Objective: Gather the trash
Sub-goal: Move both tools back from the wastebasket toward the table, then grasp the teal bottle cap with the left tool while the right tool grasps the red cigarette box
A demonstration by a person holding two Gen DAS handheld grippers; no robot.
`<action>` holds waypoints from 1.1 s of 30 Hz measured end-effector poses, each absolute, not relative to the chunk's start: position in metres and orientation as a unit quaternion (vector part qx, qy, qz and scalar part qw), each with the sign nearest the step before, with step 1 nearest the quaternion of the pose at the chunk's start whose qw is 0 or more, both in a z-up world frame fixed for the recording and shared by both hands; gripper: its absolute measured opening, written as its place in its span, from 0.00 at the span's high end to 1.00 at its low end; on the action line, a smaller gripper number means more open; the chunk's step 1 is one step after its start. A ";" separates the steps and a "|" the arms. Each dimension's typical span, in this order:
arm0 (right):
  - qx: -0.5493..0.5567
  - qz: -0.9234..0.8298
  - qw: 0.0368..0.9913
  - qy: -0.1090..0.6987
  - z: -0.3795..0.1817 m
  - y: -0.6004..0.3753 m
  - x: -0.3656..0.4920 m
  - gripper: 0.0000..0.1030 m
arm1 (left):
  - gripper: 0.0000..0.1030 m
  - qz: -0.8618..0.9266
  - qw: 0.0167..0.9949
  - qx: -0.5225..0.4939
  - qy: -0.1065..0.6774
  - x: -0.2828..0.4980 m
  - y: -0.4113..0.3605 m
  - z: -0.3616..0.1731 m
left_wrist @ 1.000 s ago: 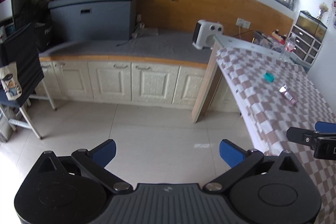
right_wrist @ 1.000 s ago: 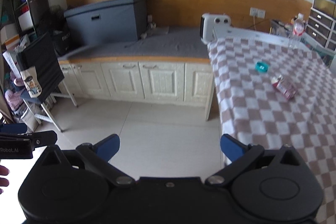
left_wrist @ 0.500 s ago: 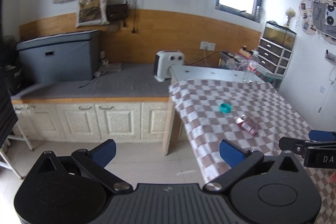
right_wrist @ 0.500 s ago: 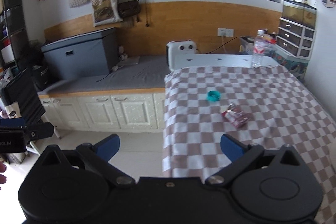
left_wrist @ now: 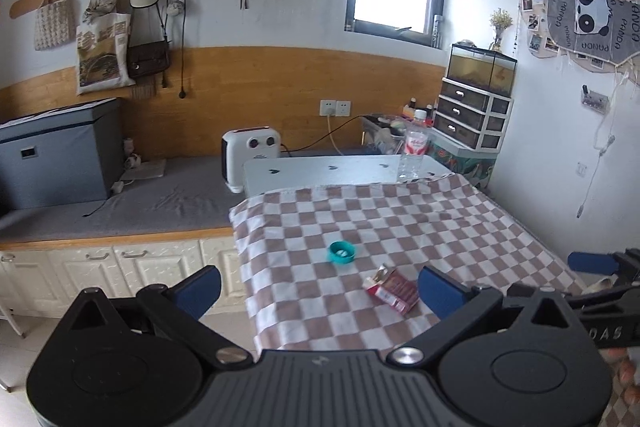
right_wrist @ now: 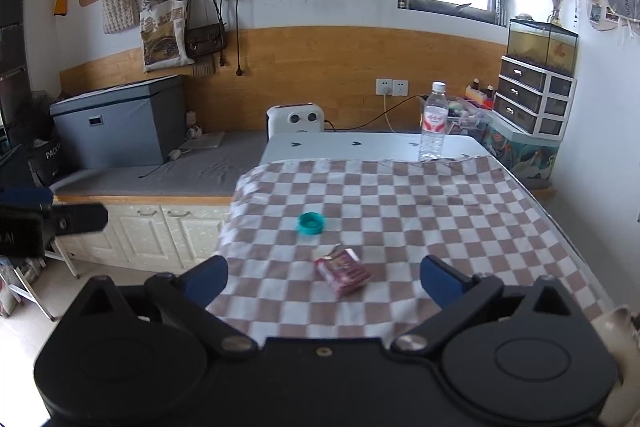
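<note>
A crumpled red snack wrapper (left_wrist: 391,290) (right_wrist: 342,270) lies on the checkered tablecloth (left_wrist: 400,219) (right_wrist: 400,203), near its front. A teal bottle cap (left_wrist: 341,252) (right_wrist: 310,223) sits just beyond it. A clear water bottle (left_wrist: 413,151) (right_wrist: 433,121) stands upright at the table's far end. My left gripper (left_wrist: 320,291) is open, hovering before the table's front left corner with nothing between its fingers. My right gripper (right_wrist: 324,277) is open too, and the wrapper appears between its fingertips, farther off on the cloth.
A white heater (left_wrist: 250,155) (right_wrist: 296,121) stands behind the table on a grey-topped cabinet (left_wrist: 120,203) beside a grey box (right_wrist: 120,127). Drawers with a fish tank (right_wrist: 538,83) fill the far right corner. Bare floor (right_wrist: 100,275) lies left of the table.
Both grippers have swung right and risen, from facing the floor and cabinets to facing the table. The wrapper and cap now sit nearer the centre of each view. Both stayed open.
</note>
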State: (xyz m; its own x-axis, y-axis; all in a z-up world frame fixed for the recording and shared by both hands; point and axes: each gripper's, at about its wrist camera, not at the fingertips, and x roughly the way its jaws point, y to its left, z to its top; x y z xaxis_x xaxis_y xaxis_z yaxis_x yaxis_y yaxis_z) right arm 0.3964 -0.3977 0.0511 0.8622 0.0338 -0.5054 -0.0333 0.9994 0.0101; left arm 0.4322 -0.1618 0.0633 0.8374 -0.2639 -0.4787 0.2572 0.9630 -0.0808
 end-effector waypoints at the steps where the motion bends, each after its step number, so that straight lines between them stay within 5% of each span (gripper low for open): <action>1: -0.001 0.023 0.965 0.261 0.047 -0.405 0.401 0.00 | 0.00 -0.137 0.958 -0.009 0.251 0.438 -0.168 0.062; 16: -0.023 0.077 0.955 0.287 -0.042 -0.431 0.511 0.00 | 0.00 -0.224 0.932 -0.004 0.284 0.601 -0.219 -0.024; 20: -0.030 0.092 0.948 0.302 -0.071 -0.430 0.544 0.09 | 0.01 -0.232 0.922 -0.005 0.309 0.648 -0.230 -0.066; 28: -0.032 0.105 0.932 0.346 -0.123 -0.431 0.591 0.22 | 0.31 -0.218 0.912 0.016 0.346 0.717 -0.255 -0.129; 33: -0.027 0.114 0.930 0.349 -0.136 -0.433 0.607 0.22 | 0.31 -0.231 0.907 0.047 0.348 0.736 -0.271 -0.145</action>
